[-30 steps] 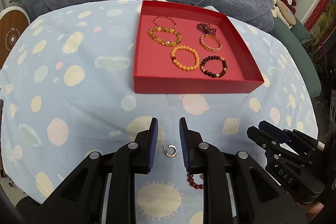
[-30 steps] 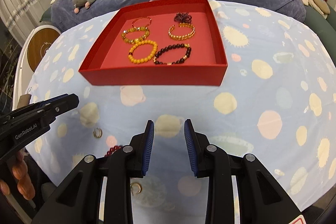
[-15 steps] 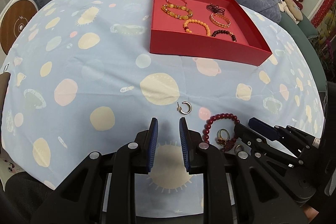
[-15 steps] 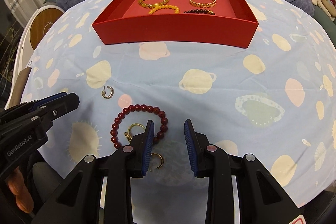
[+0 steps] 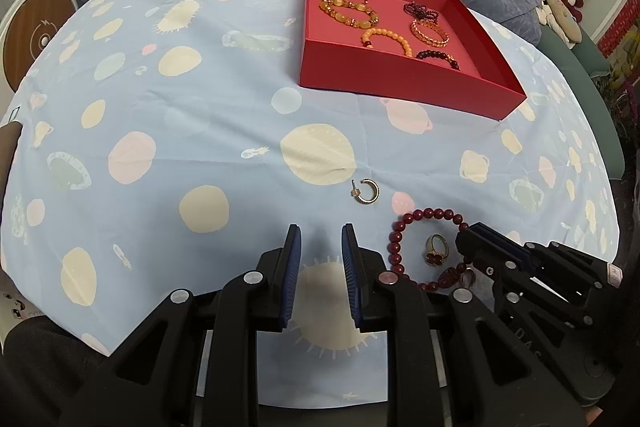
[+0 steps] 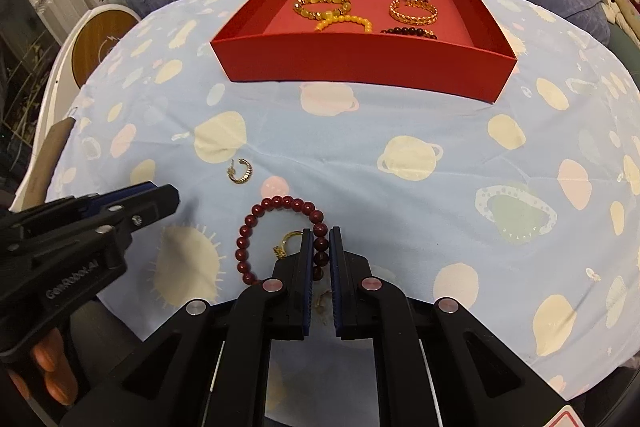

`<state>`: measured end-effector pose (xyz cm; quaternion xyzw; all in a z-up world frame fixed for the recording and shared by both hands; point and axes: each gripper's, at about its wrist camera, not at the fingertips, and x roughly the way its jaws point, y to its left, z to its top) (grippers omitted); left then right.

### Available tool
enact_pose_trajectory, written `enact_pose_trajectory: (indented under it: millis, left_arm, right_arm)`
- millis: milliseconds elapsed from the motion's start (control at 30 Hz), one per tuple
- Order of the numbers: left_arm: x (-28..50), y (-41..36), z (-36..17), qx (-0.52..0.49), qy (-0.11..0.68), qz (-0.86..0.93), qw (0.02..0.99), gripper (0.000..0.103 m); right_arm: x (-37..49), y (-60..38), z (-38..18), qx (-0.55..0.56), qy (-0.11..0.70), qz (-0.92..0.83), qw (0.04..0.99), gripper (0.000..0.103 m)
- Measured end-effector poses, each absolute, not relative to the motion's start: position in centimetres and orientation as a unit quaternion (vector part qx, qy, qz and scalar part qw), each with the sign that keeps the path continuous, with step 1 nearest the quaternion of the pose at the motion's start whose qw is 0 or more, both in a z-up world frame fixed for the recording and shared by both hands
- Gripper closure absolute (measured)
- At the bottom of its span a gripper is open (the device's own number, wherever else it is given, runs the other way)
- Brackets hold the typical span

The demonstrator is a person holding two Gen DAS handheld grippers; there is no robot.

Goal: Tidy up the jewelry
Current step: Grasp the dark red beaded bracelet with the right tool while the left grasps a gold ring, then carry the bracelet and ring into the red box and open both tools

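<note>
Two grippers over the spotted cloth; right gripper (image 6: pixel 320 241) jaws have just been closing and now pinch the dark red bead bracelet (image 6: pixel 280 205), which a second ago lay untouched. Left gripper (image 5: pixel 320 241) narrow, holding nothing, short of the gold hoop earring (image 5: pixel 366 191). Red tray (image 6: pixel 360 63) well apart with six bracelets; a lift and carry there looks next
</note>
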<state>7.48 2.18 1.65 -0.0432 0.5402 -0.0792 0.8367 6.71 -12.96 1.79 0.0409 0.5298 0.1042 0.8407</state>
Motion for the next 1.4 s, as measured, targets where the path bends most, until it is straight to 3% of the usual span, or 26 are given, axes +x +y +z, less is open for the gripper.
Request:
enact_pose_trajectory:
  millis: [400,700,1267,1400]
  left_arm:
    - [6.8,0.9,2.3,-0.038,0.538,-0.1,0.836,0.083]
    - [6.2,-2.8,1.9,-0.015,0.544,-0.137,0.828,0.077]
    - [7.1,-7.4,-0.6,-0.012,0.566,-0.175,0.805,0.077]
    - [7.1,-7.3,-0.9,-0.013,0.566,-0.178,0.805,0.092]
  right_arm:
    - [4.5,-15.3,6.6,0.086,0.49,0.11,0.86,0.095]
    - [3.3,-21.0,5.3,0.124,0.503,0.054,0.854,0.095]
    - [3.1,-22.3,2.3,0.14,0.525,0.042,0.838,0.095]
    - [3.2,-22.1,2.2,0.14,0.527,0.045,0.837,0.095]
